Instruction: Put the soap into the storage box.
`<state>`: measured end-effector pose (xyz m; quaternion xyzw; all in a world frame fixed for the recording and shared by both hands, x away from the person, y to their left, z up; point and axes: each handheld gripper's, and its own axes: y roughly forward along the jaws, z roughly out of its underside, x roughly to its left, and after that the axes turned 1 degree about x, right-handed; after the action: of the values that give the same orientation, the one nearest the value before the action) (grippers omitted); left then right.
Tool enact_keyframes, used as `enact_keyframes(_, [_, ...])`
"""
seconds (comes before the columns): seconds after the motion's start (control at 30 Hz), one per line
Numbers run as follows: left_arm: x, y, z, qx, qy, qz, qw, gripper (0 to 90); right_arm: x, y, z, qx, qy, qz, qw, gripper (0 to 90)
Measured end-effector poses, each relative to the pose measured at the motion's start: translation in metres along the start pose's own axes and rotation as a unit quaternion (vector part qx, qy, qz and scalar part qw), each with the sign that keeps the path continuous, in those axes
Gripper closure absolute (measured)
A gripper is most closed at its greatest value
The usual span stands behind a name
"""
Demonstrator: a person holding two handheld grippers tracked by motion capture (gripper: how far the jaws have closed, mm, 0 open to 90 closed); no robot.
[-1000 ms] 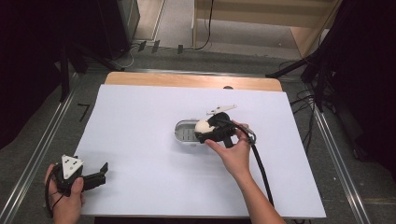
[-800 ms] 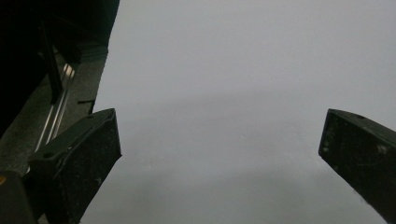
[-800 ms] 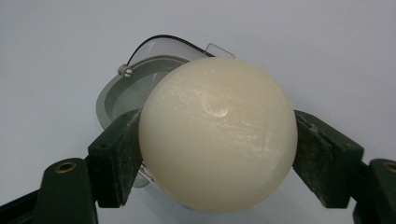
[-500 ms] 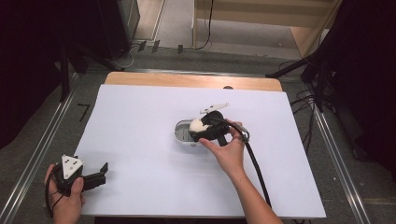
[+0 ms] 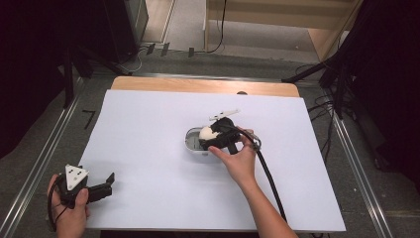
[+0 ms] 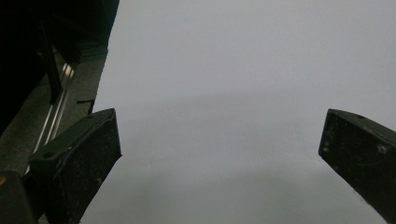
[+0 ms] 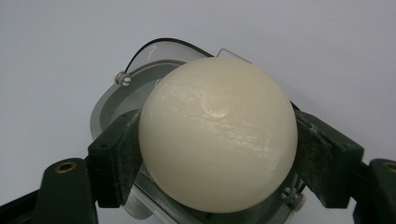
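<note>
One cream ball (image 7: pixel 218 133) pinched in right claw (image 5: pixel 210 137), hovering just over grey oval container (image 5: pixel 194 143), centre of frame on white counter (image 5: pixel 148 129). Step: placing ball; next needs lowering, then release. Left claw (image 5: pixel 110 183) spread, idle, lower left. Vs earlier frame: right claw shifted slightly left, ball unchanged in grip.
</note>
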<state>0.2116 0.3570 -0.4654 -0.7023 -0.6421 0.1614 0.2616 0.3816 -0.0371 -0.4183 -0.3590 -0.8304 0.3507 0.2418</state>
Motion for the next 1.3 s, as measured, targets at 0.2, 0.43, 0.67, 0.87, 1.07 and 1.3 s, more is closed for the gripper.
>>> enact_keyframes(0.2, [-0.0001,0.0,0.0,0.0,0.001,0.001,1.0,0.0,0.001,0.0043,0.001,0.005,-0.002,0.0,1.0,23.7])
enact_keyframes(0.43, [0.0,0.0,-0.0001,0.002,0.003,0.001,1.0,0.0,0.0027,0.008,0.0018,0.011,0.001,-0.002,0.9999,23.7])
enact_keyframes(0.67, [-0.0001,0.0001,-0.0001,0.001,0.003,0.001,1.0,0.0,0.0024,0.0097,0.002,0.013,0.005,-0.005,0.9999,23.6])
enact_keyframes(0.87, [-0.0002,0.0001,-0.0001,0.001,0.003,0.001,1.0,0.0,0.0025,0.0107,0.002,0.011,0.014,-0.007,0.9998,23.5])
enact_keyframes(1.07, [-0.0002,0.0002,-0.0001,0.001,0.003,0.001,1.0,0.0,0.003,0.0106,0.0025,0.011,0.012,-0.006,0.9999,23.5])
enact_keyframes(1.3, [-0.0008,0.0002,-0.0003,0.004,0.006,0.001,1.0,0.0,0.0019,0.0115,0.003,0.016,0.015,-0.01,0.9997,23.3])
